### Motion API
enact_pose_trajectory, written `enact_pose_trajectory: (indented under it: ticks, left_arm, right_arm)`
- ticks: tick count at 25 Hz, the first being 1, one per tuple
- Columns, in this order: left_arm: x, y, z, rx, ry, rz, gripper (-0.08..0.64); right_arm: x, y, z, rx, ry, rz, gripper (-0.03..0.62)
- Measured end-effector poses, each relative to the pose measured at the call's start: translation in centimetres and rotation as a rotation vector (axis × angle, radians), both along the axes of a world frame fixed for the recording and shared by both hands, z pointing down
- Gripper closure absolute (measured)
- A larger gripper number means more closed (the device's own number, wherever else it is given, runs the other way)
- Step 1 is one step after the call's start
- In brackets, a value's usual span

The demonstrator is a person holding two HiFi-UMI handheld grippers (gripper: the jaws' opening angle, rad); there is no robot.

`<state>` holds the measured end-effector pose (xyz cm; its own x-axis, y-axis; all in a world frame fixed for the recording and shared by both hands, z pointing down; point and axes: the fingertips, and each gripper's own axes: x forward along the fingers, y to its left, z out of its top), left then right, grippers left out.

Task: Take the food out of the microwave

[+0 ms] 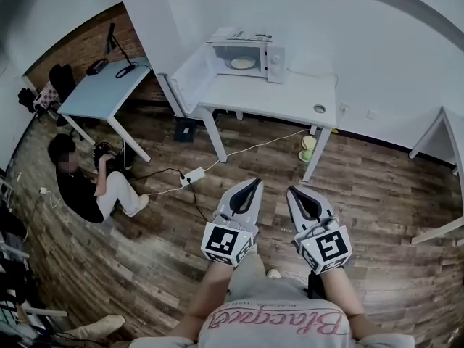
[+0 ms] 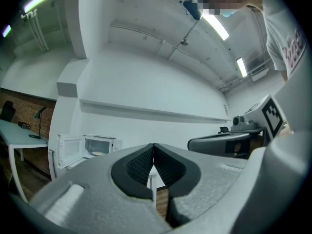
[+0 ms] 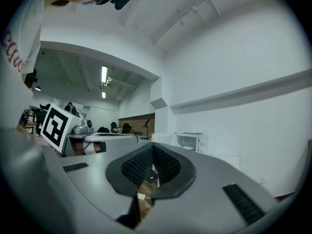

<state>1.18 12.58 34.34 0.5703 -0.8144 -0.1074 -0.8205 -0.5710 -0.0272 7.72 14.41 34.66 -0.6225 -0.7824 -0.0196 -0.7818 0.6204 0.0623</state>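
A white microwave (image 1: 246, 60) stands on a white table (image 1: 290, 96) across the room, its door (image 1: 190, 78) swung open to the left. Inside lies a plate of pale yellow food (image 1: 243, 63). My left gripper (image 1: 255, 183) and right gripper (image 1: 293, 191) are held side by side over the wooden floor, well short of the table, both pointing toward it. Both are shut and empty. The left gripper view shows the microwave (image 2: 100, 146) small at the left, beyond the closed tips (image 2: 154, 146). In the right gripper view it (image 3: 192, 141) sits just right of the closed tips (image 3: 153, 145).
A person (image 1: 83, 183) sits on the floor at the left beside a light blue table (image 1: 109, 89). A power strip (image 1: 194, 175) and its cables lie on the floor before the white table. Small round objects (image 1: 308, 147) rest by its right leg. Another white table (image 1: 446, 136) is at the right edge.
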Motion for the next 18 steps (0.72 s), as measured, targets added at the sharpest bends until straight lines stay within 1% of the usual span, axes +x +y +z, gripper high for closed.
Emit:
enact_pose_trajectory:
  ticks: [5, 9, 18]
  left_arm:
    - [-0.1, -3.2, 0.1, 0.001, 0.002, 0.003, 0.554]
    - [-0.7, -7.2, -0.2, 0.011, -0.001, 0.010, 0.552]
    - [-4.1, -17.2, -0.1, -0.001, 0.022, 0.008, 0.552]
  right_arm:
    - [-0.4, -3.1, 0.3, -0.009, -0.004, -0.006, 0.583]
    - [-1.3, -6.9, 0.0, 0.001, -0.001, 0.001, 0.583]
    - [-4.4, -16.7, 0.0, -0.002, 0.018, 0.013, 0.583]
